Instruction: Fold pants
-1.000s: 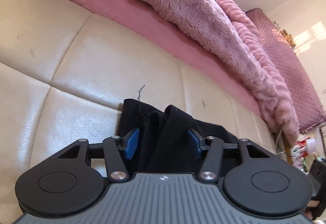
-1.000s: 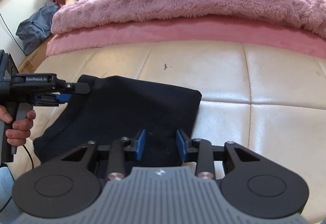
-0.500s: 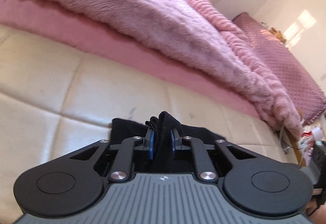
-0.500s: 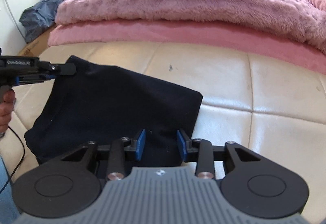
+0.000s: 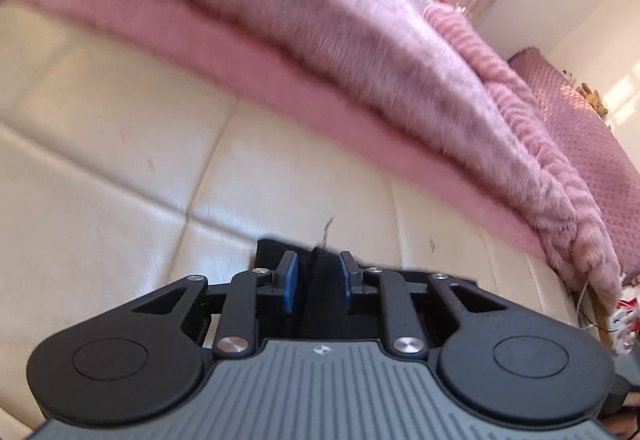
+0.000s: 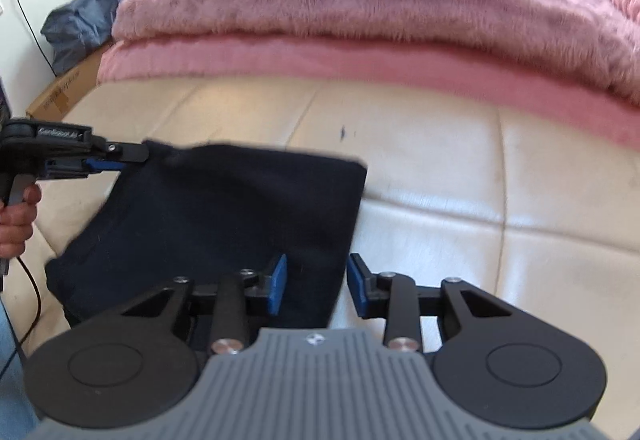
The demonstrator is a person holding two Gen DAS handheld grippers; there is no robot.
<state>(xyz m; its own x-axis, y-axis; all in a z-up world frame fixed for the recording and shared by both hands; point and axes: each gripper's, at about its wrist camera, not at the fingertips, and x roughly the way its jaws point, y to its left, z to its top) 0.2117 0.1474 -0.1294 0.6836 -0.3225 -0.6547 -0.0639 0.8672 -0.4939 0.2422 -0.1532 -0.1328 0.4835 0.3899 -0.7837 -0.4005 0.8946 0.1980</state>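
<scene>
The black pants [image 6: 224,215] lie as a folded dark panel on the cream padded bed [image 6: 460,175], toward its left side, with one corner raised off the padding and the rest sagging down toward the near edge. That corner hangs from the left tool [image 6: 120,159], seemingly so the cloth can be carried over for another fold. In its own view a ridge of black cloth [image 5: 320,280] stands between the blue pads [image 5: 289,282], which are opening; a gap shows on each side, so the hold looks loose at best. The right tool [image 6: 316,282] sits over the pants' right edge near the bed's front, its pads closing with cloth between them but not yet pressing, likely to lift that side too. Pink blankets [image 6: 360,11] are heaped along the bed's far edge. A cardboard box [image 6: 60,95] stands off the left end; I cannot tell what it holds
</scene>
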